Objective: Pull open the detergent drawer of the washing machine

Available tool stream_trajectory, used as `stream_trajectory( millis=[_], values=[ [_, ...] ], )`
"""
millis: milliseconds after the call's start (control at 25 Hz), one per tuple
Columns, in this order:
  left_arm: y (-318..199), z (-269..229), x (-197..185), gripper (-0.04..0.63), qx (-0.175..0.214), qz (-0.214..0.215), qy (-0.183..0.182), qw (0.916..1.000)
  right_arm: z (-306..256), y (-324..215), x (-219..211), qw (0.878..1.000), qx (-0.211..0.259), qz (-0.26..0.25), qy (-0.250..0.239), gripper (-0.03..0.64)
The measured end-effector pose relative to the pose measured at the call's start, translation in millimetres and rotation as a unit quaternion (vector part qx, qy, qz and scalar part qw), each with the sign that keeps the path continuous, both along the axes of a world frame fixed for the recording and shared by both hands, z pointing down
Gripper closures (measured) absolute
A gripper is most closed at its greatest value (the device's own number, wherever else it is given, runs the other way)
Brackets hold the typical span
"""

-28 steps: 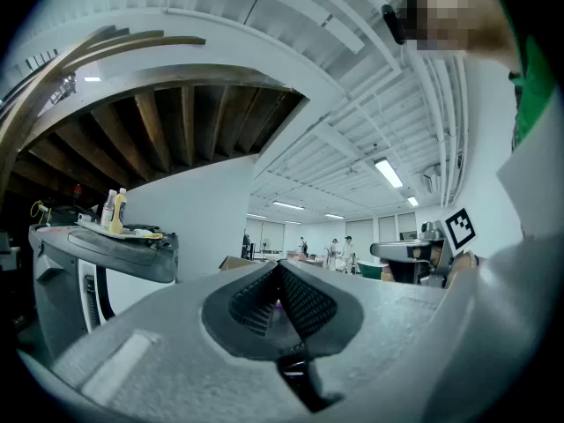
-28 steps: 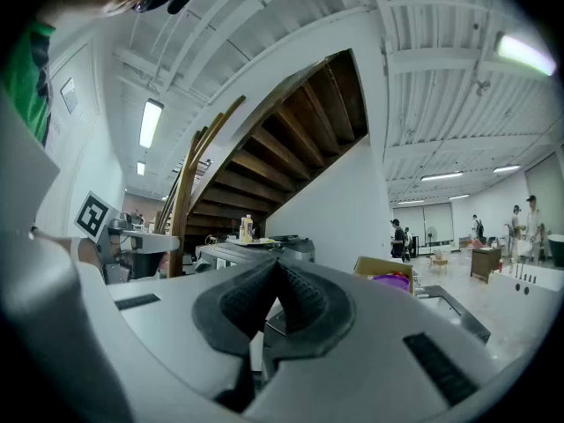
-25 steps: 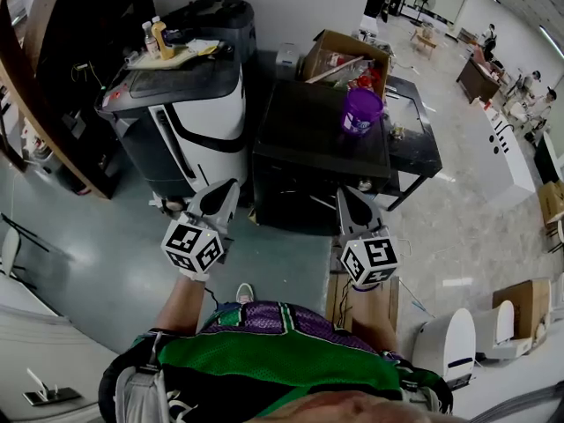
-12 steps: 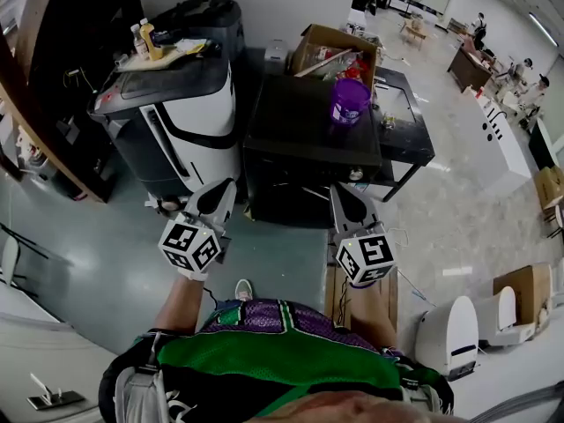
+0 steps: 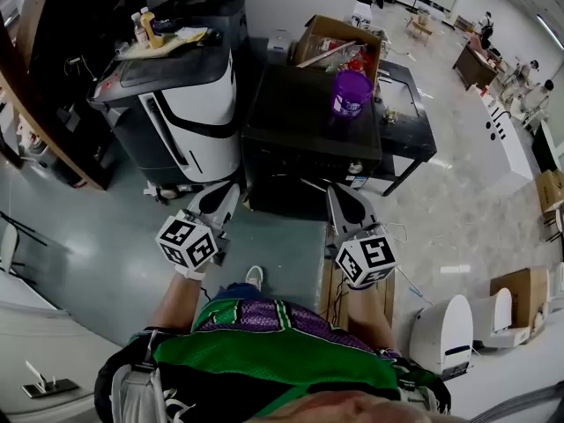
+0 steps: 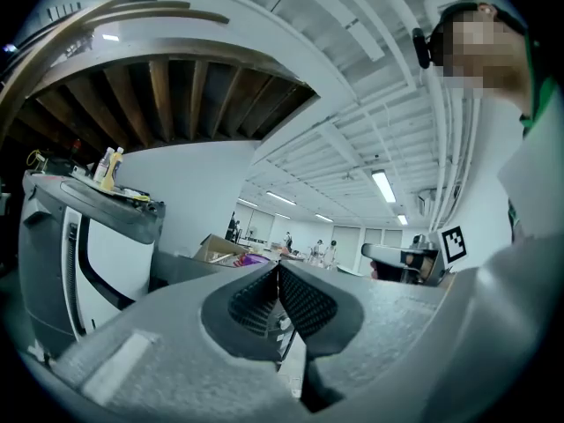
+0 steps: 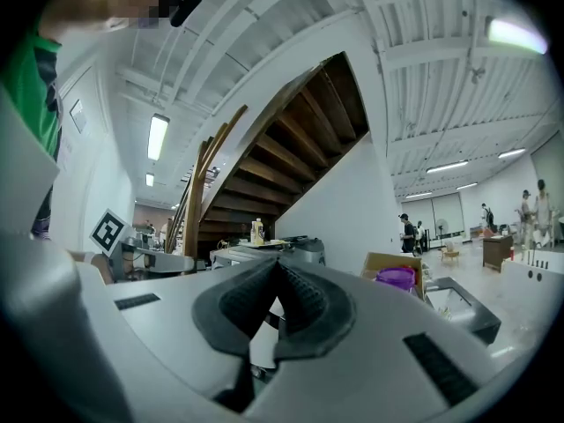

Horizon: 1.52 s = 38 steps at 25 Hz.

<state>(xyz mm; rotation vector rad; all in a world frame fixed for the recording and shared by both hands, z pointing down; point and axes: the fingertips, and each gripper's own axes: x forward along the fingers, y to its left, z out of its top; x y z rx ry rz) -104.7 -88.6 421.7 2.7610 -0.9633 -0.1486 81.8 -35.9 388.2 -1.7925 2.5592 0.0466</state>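
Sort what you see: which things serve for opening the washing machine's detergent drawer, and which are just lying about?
For the job: black washing machine; left gripper; right gripper.

Lying about: purple bucket; cardboard box; bottles.

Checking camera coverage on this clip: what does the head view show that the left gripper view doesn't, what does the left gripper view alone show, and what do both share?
Only the head view shows the floor and the person's shoe.

Only the left gripper view shows the ceiling lights, the underside of the wooden stairs, and the left gripper head-on, its jaws shut with nothing between them.

Both show the white-and-black machine with bottles on top, the cardboard box, the purple bucket and the right gripper.
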Motion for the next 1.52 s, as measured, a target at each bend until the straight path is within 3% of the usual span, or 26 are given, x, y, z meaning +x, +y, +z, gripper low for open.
stream_trajectory(
  millis=[280,480,720,840,1200,1520],
  values=[
    [-51,-5,7,0.577,0.007,0.008,0.006,0.9999,-11,-38,5,1.000,0.008,0.011,0.001,0.617],
    [-81,-11,19,0.567,-0.002,0.025,0.063,0.9977,-12,-57,16,0.999,0.008,0.030,0.009,0.617],
    [-95,-10,39,0.371,0.001,0.056,0.083,0.9950,-9,-71,24,0.999,0.002,0.036,0.021,0.617],
    [-100,-4,43,0.336,-0.003,0.059,0.081,0.9949,-7,-76,26,0.999,0.000,0.038,0.023,0.617],
    [-107,46,68,0.336,-0.090,0.116,0.108,0.9833,3,-91,33,0.999,-0.012,0.038,0.025,0.617],
    [-133,111,79,0.337,-0.149,0.115,0.093,0.9777,23,-119,37,0.999,-0.031,0.042,0.013,0.617]
  ],
)
